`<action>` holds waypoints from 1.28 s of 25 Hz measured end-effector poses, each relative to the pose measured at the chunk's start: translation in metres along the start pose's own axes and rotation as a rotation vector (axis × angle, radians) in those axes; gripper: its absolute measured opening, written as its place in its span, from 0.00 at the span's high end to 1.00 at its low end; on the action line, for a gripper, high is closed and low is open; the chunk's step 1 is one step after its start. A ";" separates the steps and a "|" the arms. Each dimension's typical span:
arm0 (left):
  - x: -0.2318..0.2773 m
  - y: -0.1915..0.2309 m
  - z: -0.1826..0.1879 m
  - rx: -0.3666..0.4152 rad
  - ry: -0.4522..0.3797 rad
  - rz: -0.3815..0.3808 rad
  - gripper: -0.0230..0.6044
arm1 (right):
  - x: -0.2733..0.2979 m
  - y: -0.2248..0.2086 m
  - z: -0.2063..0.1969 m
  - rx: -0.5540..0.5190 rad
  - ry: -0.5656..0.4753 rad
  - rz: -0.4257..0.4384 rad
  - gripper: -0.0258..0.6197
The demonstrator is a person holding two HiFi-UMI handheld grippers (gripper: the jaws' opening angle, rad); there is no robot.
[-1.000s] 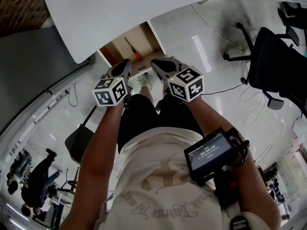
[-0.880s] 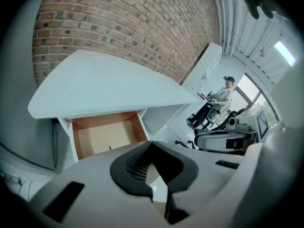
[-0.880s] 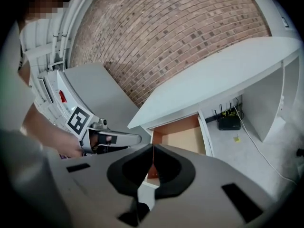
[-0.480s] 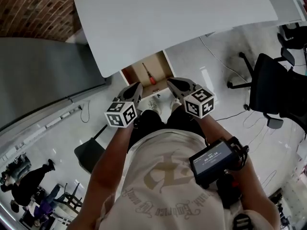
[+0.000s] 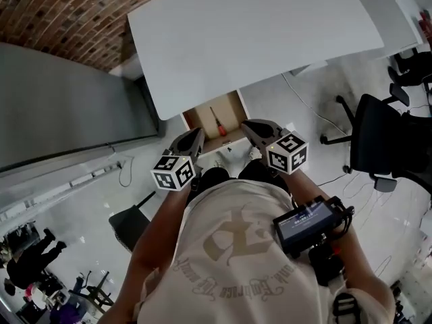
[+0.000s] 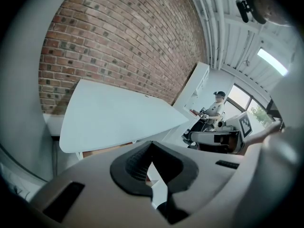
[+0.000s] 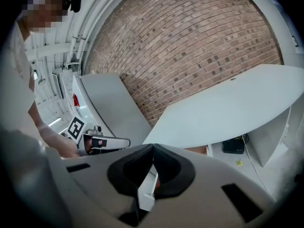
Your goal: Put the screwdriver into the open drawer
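Both grippers have risen since the earlier frame. The grey left gripper (image 5: 198,134) and grey right gripper (image 5: 247,124) are closed on nothing. Beyond them the orange-handled screwdriver (image 5: 217,124) lies in the open wooden drawer (image 5: 233,108) under the white tabletop (image 5: 256,39). It is likely light, rigid and prone to roll, so it is best pinched by its handle.

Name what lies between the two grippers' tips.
In the head view, the open drawer shows between the left gripper and the right gripper, below them. The screwdriver lies inside it. Both grippers are shut and empty.
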State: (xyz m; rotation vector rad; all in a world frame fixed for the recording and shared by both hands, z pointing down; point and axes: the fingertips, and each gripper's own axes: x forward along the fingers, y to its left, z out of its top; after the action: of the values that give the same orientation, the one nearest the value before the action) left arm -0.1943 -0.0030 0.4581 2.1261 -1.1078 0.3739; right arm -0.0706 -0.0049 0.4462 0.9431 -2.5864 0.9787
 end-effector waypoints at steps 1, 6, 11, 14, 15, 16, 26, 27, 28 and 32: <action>-0.008 0.005 0.005 0.007 -0.007 0.010 0.93 | 0.005 0.005 0.005 -0.007 -0.009 0.013 0.93; -0.020 0.005 0.010 0.017 -0.037 0.019 0.93 | 0.001 0.012 0.020 -0.040 -0.031 0.029 0.93; -0.026 -0.004 0.011 0.032 -0.040 -0.003 0.93 | -0.011 0.018 0.027 -0.074 -0.048 0.019 0.93; -0.031 -0.004 0.016 0.046 -0.043 -0.010 0.93 | -0.013 0.023 0.031 -0.089 -0.057 0.020 0.93; -0.033 -0.005 0.017 0.054 -0.043 -0.012 0.93 | -0.014 0.025 0.033 -0.094 -0.062 0.022 0.93; -0.034 -0.006 0.018 0.061 -0.042 -0.014 0.93 | -0.015 0.027 0.034 -0.098 -0.066 0.024 0.93; -0.038 -0.028 0.030 0.116 -0.082 -0.064 0.93 | -0.034 0.034 0.036 -0.121 -0.110 0.007 0.93; -0.040 -0.029 0.031 0.123 -0.086 -0.065 0.93 | -0.035 0.035 0.035 -0.125 -0.111 0.004 0.93; -0.042 -0.029 0.033 0.127 -0.091 -0.065 0.93 | -0.035 0.036 0.036 -0.130 -0.112 0.001 0.93; -0.051 -0.024 0.037 0.126 -0.105 -0.050 0.93 | -0.031 0.041 0.040 -0.135 -0.118 0.000 0.93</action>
State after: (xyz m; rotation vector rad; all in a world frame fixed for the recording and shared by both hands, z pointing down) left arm -0.2074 0.0114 0.3938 2.3030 -1.1129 0.3194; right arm -0.0717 0.0075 0.3818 0.9925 -2.7092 0.7586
